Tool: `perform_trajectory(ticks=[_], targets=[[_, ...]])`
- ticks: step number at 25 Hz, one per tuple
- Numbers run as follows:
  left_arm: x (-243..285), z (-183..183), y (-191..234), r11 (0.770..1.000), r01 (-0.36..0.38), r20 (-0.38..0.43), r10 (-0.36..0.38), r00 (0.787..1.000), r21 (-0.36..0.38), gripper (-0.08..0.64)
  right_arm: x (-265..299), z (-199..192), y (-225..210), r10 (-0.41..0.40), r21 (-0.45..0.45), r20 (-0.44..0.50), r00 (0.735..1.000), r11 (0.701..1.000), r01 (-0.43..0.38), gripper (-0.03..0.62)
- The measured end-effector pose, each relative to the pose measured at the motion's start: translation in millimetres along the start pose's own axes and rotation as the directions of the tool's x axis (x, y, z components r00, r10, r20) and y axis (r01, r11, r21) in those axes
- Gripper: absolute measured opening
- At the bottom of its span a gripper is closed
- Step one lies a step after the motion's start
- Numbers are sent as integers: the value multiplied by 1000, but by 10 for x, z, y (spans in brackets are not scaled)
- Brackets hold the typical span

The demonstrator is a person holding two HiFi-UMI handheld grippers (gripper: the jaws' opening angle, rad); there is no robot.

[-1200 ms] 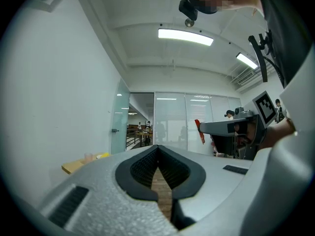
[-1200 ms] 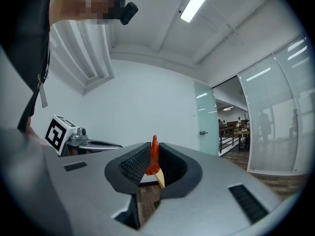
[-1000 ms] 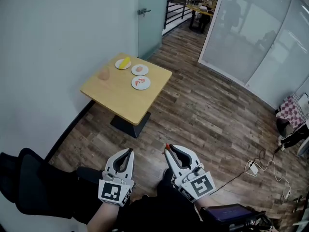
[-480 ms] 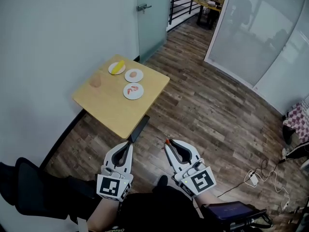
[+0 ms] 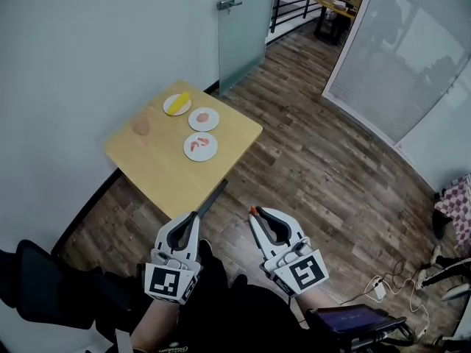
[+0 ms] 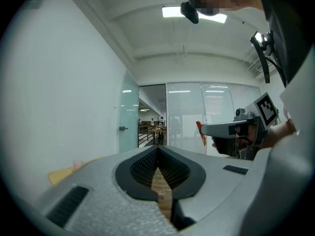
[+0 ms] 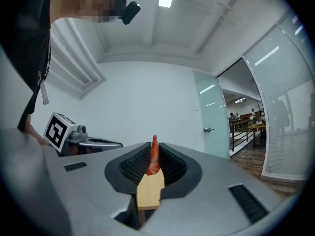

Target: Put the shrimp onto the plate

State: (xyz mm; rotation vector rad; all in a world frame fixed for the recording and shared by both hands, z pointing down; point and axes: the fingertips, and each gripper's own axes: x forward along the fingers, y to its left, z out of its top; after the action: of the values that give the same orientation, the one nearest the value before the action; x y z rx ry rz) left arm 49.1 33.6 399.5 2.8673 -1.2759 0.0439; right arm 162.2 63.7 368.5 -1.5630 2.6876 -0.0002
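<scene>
My right gripper [image 5: 254, 212] is shut on a small orange-red shrimp [image 7: 153, 157], whose tail sticks out past the fingertips [image 5: 253, 210]. My left gripper [image 5: 194, 217] is beside it, shut with nothing in it; in the left gripper view [image 6: 158, 151] its pads meet at the tips. Both point level, short of the wooden table [image 5: 158, 169] ahead. On the table a white plate [image 5: 200, 146] holds shrimp pieces. Behind it stand a plate with an orange-pink item [image 5: 204, 118] and a plate with a yellow item [image 5: 176, 104].
A pinkish cup [image 5: 140, 126] stands at the table's left, near the white wall. A dark chair [image 5: 51, 300] is at lower left. A frosted glass door [image 5: 239, 20] lies beyond the table, a glass partition [image 5: 397, 50] to the right. Cables [image 5: 383, 289] lie on the wood floor.
Both grippers have been carried forward together, and the table now lies closer to them in the head view. The shrimp stays in the right gripper.
</scene>
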Motion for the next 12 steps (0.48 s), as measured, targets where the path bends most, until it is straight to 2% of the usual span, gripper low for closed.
perform_trajectory(ticks=[3,12], targets=[[232,-53,218,1000,-19,4,19,1000,-8,0,237,-126,-198,-5,-17,-51,999,1000,4,49],[1069,-88,1098,1000,0,-3,0,1000,-22,0,1411,-186,-636,-3,-12,-75,997,1000,2,49]])
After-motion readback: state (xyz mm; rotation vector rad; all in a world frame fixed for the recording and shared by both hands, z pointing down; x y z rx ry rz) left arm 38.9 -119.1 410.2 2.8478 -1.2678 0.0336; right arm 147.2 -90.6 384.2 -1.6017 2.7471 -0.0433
